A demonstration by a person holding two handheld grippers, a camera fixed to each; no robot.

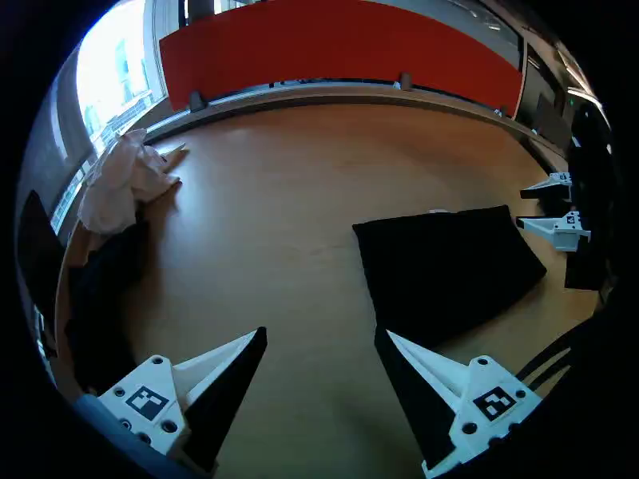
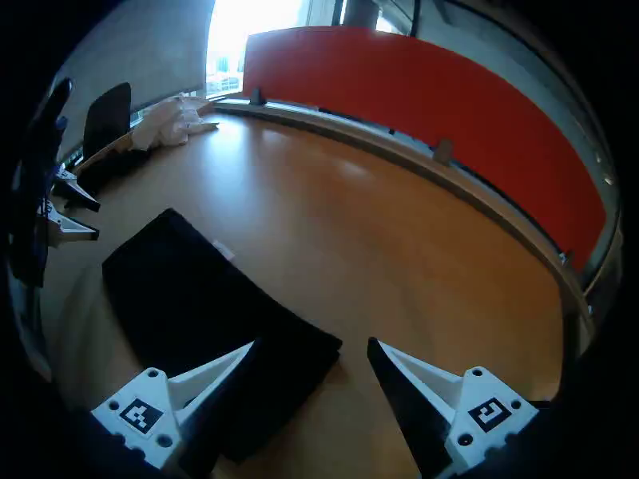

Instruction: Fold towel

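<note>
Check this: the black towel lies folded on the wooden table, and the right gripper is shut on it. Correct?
No. The right gripper is open, as the right gripper view shows. The black towel does lie folded on the wooden table.

A big wooden table (image 1: 303, 184) has a red screen (image 1: 335, 48) along its far edge. Bright light comes through the window (image 1: 112, 72).

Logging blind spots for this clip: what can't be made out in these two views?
Black towel: in the right gripper view its near corner lies behind one finger of the right gripper; layers merge in dark fabric.
Same gripper, left gripper view: cut off at the edge, its holder lost in darkness.
White cloth, left gripper view: far and bunched; the dark heap below sits in shadow, unidentifiable.
</note>
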